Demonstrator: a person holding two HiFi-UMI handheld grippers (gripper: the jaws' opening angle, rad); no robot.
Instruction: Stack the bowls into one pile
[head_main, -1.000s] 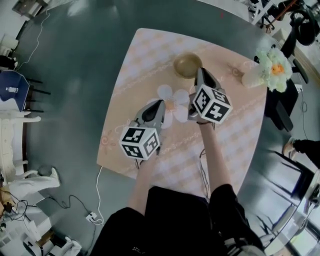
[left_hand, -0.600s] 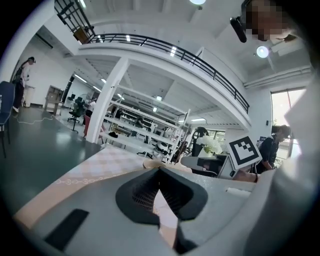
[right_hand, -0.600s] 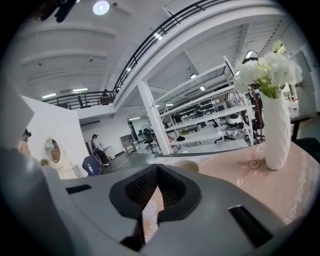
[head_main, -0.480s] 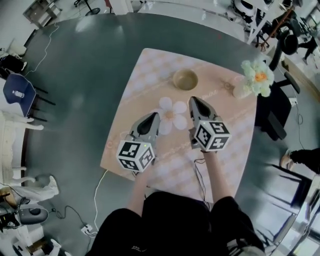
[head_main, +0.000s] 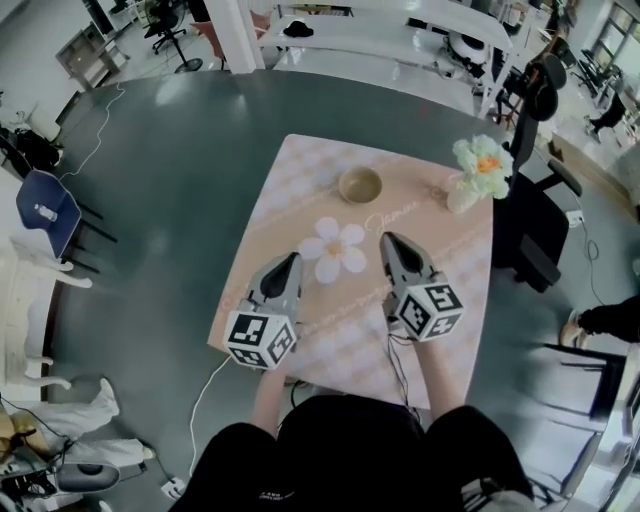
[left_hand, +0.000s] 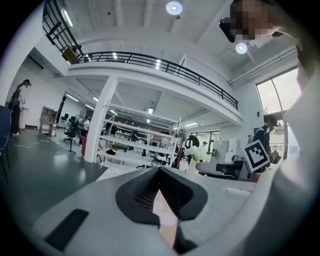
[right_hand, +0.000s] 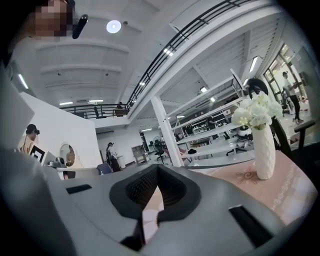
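A tan bowl (head_main: 360, 184) stands alone near the far side of the pink checked table (head_main: 440, 300); from above I cannot tell whether other bowls sit inside it. Nearer me lies a white flower-shaped mat (head_main: 333, 250). My left gripper (head_main: 292, 259) hovers left of the mat, jaws shut and empty. On the mat's right my right gripper (head_main: 387, 239) is likewise shut with nothing in it. Both are well short of the bowl and point almost level, so the left gripper view (left_hand: 160, 170) and right gripper view (right_hand: 157, 167) show joined tips against the hall.
A white vase of flowers (head_main: 476, 168) (right_hand: 263, 145) stands at the table's far right corner. A black office chair (head_main: 535, 230) sits right of the table, a blue chair (head_main: 45, 210) far left. A white cable (head_main: 205, 385) hangs from the near table edge.
Both grippers have drawn back from the bowl toward me and risen. The right one, beside the bowl a second ago, is now by the flower mat. The bowl stayed put.
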